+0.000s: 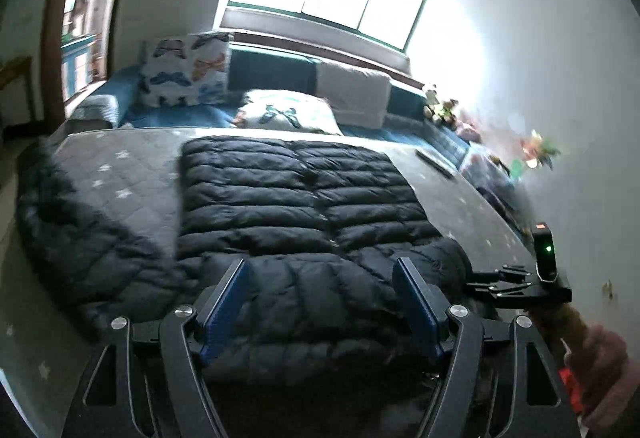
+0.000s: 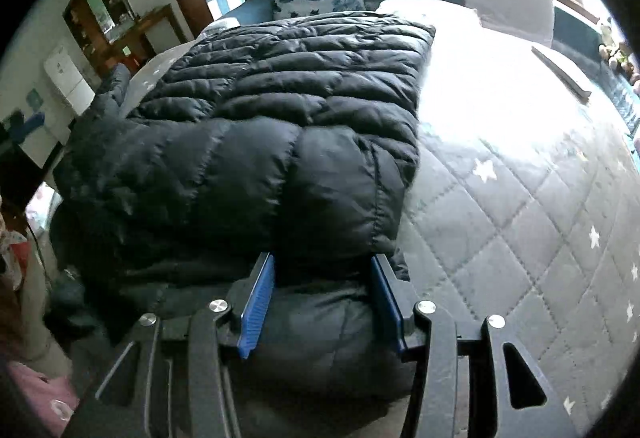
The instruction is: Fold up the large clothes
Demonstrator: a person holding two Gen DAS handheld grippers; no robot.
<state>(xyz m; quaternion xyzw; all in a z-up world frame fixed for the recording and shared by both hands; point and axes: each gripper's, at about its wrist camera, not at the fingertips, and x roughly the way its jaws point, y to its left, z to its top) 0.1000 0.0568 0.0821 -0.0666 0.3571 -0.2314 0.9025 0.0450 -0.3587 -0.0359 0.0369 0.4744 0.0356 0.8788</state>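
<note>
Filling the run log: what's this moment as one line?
black puffer jacket partly folded on quilted bed | left hand-held gripper open over near fold | right hand-held gripper open, straddling near edge

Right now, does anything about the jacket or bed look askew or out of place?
Nothing stands out. The black puffer jacket lies fairly square on the star quilt, near end folded over. Both the left gripper and right gripper are open.

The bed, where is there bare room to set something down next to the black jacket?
Bare quilt lies right of the black puffer jacket, up to the dark flat object. A narrower strip lies on its left. The pillows crowd the head end.
</note>
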